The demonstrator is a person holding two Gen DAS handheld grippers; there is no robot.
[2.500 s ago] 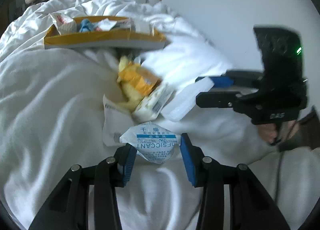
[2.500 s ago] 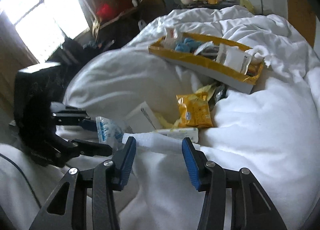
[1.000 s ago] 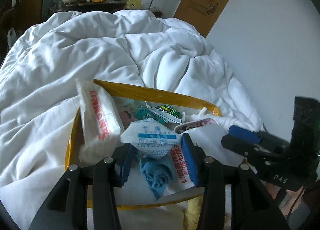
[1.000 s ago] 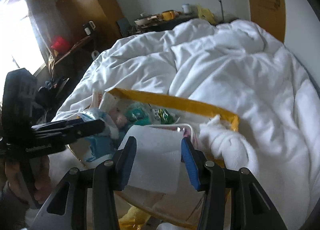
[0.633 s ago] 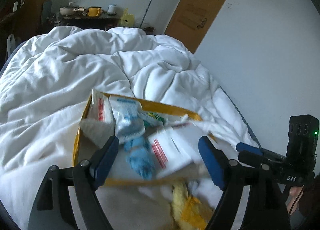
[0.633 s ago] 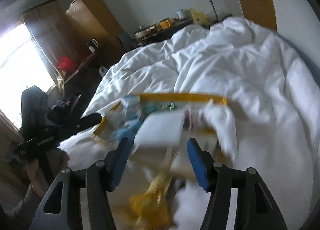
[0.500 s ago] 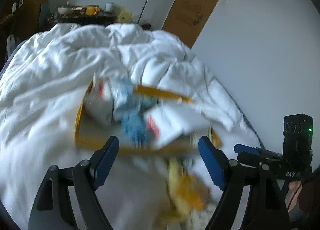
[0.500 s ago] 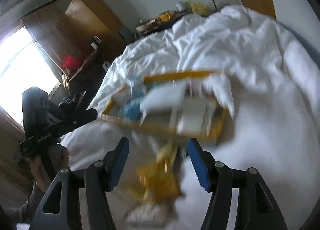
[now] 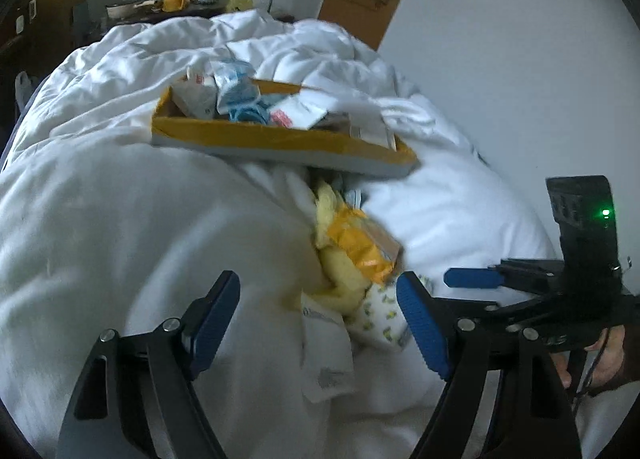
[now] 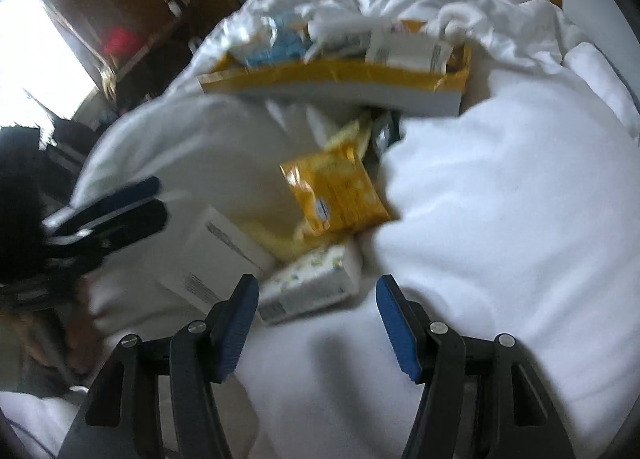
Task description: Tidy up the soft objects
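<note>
- Left gripper (image 9: 318,323) and right gripper (image 10: 316,313): both spread wide, holding nothing, above a white duvet (image 9: 120,219).
- Yellow-taped box (image 9: 280,139), heaped with soft packets, farther up the bed.
- Orange pouch (image 10: 336,195) and patterned tissue pack (image 10: 312,283) loose in a fold nearer the grippers.

Yellow cardboard tray (image 9: 256,139) full of soft packets, mid-bed; orange crinkly pouch (image 10: 336,195), yellow-patterned white tissue pack (image 10: 310,285) loose in the fold below it.

Matt white cloth duvet (image 9: 120,219); seemingly glossy orange plastic packet (image 10: 334,191).
</note>
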